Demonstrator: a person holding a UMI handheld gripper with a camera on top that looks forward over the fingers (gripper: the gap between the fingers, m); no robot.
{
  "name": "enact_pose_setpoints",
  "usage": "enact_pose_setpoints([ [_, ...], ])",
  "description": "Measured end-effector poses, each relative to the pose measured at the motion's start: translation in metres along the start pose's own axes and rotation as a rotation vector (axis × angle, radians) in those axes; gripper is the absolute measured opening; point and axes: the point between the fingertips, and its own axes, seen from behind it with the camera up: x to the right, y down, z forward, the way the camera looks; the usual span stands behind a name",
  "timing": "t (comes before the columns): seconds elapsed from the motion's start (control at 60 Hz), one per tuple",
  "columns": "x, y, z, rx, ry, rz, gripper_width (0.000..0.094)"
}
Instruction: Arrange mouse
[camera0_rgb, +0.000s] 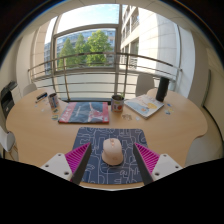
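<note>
Resting already on the dark patterned mouse pad (112, 143), near its front edge: a pale mouse (113, 151), lying lengthwise and roughly centred. Standing between the two fingers of the gripper (112, 157), with a clear gap at either side, so spread wide and pressing on nothing, pink pads (78, 157) angled inward toward the mouse without touching it. Judged from that: either set down and just let go, or about to be taken up; not possible to say which from this one view. If the goal is the mouse squarely on the pad, looks close to done, with perhaps only a small nudge of position or heading left, and then a retreat of the fingers. Beyond the pad on the round wooden table (30, 125): a reddish book (84, 112), a mug (117, 102), an open notebook (146, 106), a can (53, 102) and possibly a remote or similar dark thing beside it, too small to be sure. None of these near enough to get in the way.
</note>
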Motion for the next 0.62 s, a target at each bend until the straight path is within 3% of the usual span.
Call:
enact_pose_setpoints([
  [0.35, -0.018, 0.019, -0.136, 0.060, -0.014, -0.017, 0.0846],
  [0.617, -0.028, 0.051, -0.188, 0.046, -0.010, -0.016, 0.0844],
])
